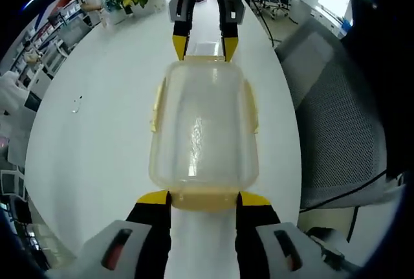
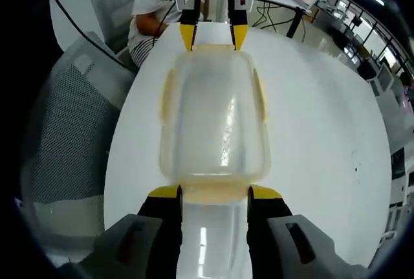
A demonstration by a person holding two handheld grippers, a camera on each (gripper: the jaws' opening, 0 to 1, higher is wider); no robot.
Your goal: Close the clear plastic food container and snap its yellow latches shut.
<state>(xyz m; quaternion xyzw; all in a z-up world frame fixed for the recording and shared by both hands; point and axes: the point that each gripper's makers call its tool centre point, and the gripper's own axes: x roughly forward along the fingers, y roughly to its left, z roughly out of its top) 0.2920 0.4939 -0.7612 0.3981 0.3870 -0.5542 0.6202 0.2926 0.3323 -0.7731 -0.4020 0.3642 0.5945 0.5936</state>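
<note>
**benchwatcher:** Standing right next to this one. The clear container (image 1: 202,130) sits lid-on in the middle of the white counter (image 1: 97,136), squarely between the two tongs. The left tongs (image 1: 204,196) are at one short end and the right tongs (image 2: 214,191) at the opposite end, facing each other. Each pair is spread, jaws about as wide as the end latch, yellow tips touching or just shy of the box's end wall. Neither is pinching anything as far as I can tell.

**latchfan22:** So are the latches done or not?

**benchwatcher:** Hard to call. The yellow side latches (image 1: 155,107) look folded down along the long walls, but I can't see if they've clicked. The end latch (image 1: 204,198) between the left tongs' tips looks pale yellow and blurry, same at the far end.

**latchfan22:** How would you do the ends?

**benchwatcher:** My guess: one tongs braces its end so the box can't skate on that slick counter, while the other pushes the flap down and inward against the wall. Press on the flap's middle, not a corner, or it'll twist and only half catch. Then swap roles. The office chair (image 1: 336,130) beside the counter is well clear.
</note>
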